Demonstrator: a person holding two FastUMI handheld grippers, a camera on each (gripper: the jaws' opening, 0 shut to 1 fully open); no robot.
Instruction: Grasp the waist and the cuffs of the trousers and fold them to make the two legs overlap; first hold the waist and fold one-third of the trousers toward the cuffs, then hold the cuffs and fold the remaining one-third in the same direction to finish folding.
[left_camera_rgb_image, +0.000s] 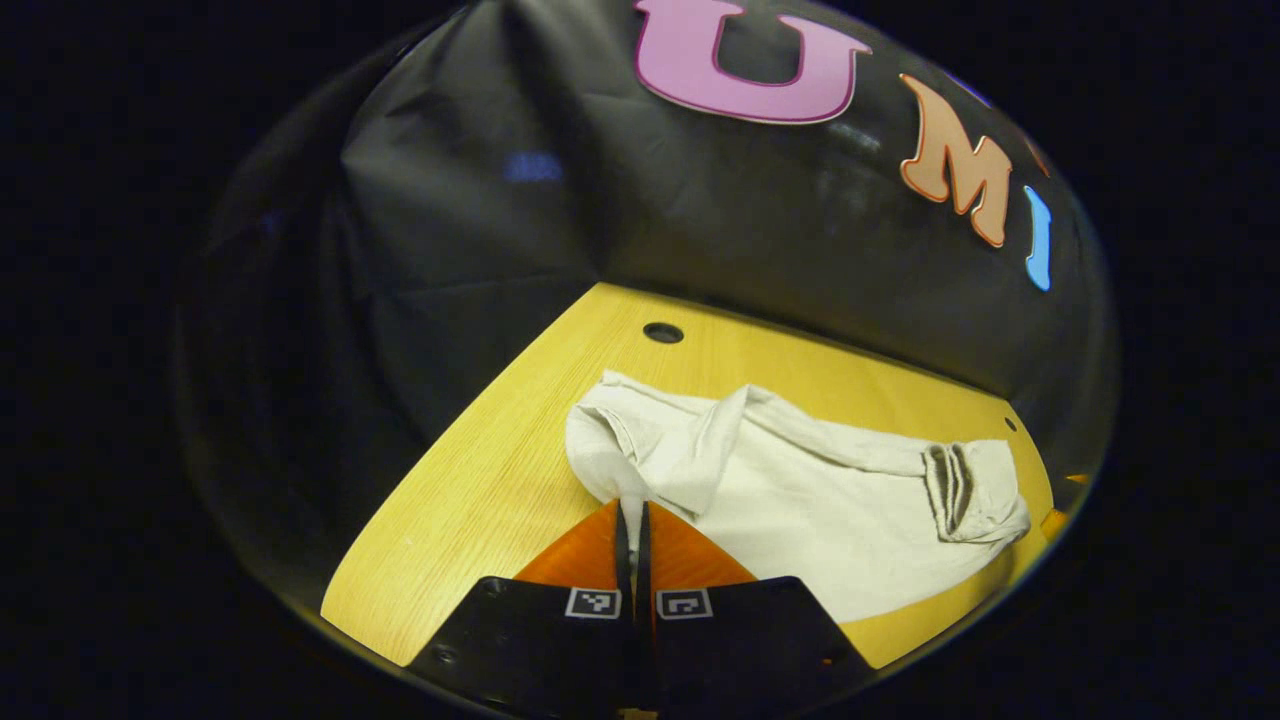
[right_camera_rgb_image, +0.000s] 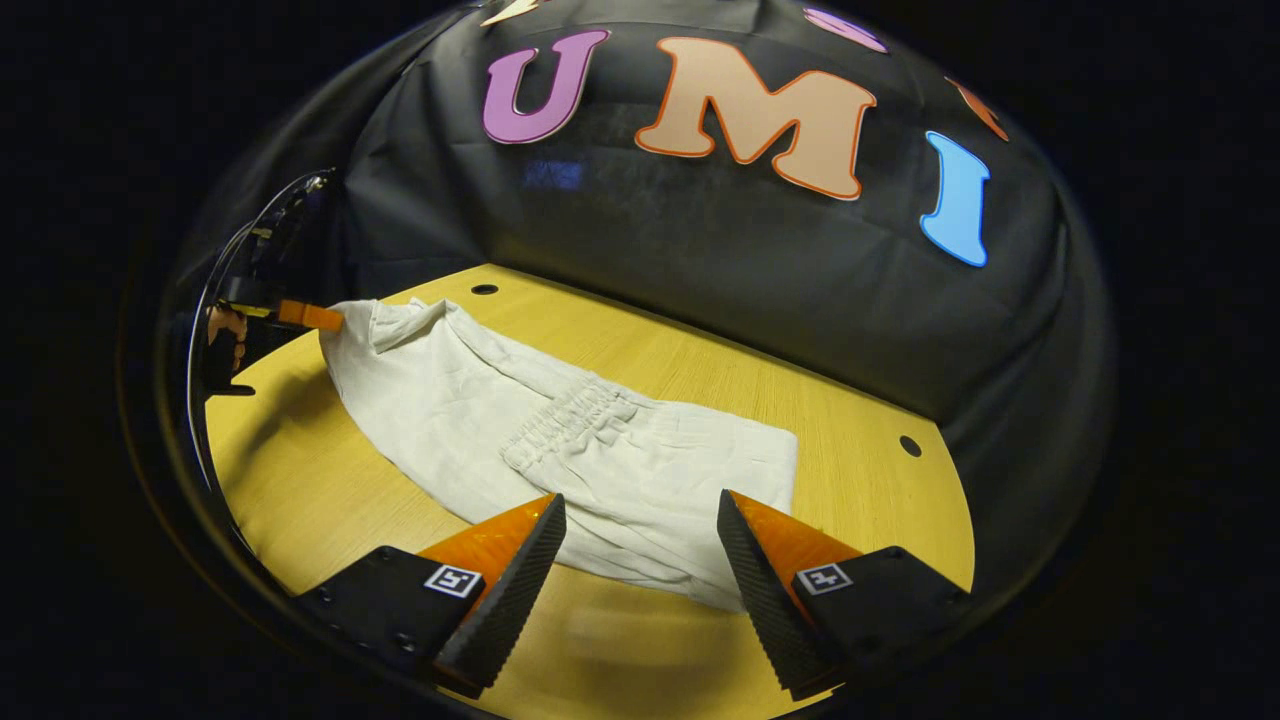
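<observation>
The trousers (right_camera_rgb_image: 560, 440) lie across the middle of the table (right_camera_rgb_image: 300, 490), legs already overlapped as far as you can judge, with the elastic waist (right_camera_rgb_image: 565, 420) folded in onto the cloth near mid-frame of the right gripper view. So the first third looks done, and the cuff-end fold seems to be what you have in hand. In the left gripper view your left gripper (left_camera_rgb_image: 632, 515) sits at bottom centre, jaws pressed together on a pinch of the cuff end (left_camera_rgb_image: 625, 455), which is lifted and bunched above them. At the far left of the right gripper view you see it gripping that same end. Your right gripper (right_camera_rgb_image: 640, 525) hovers at bottom centre over the near edge, jaws spread and holding nothing. Left to do: carry the cuff end over the waist and lay it flat
</observation>
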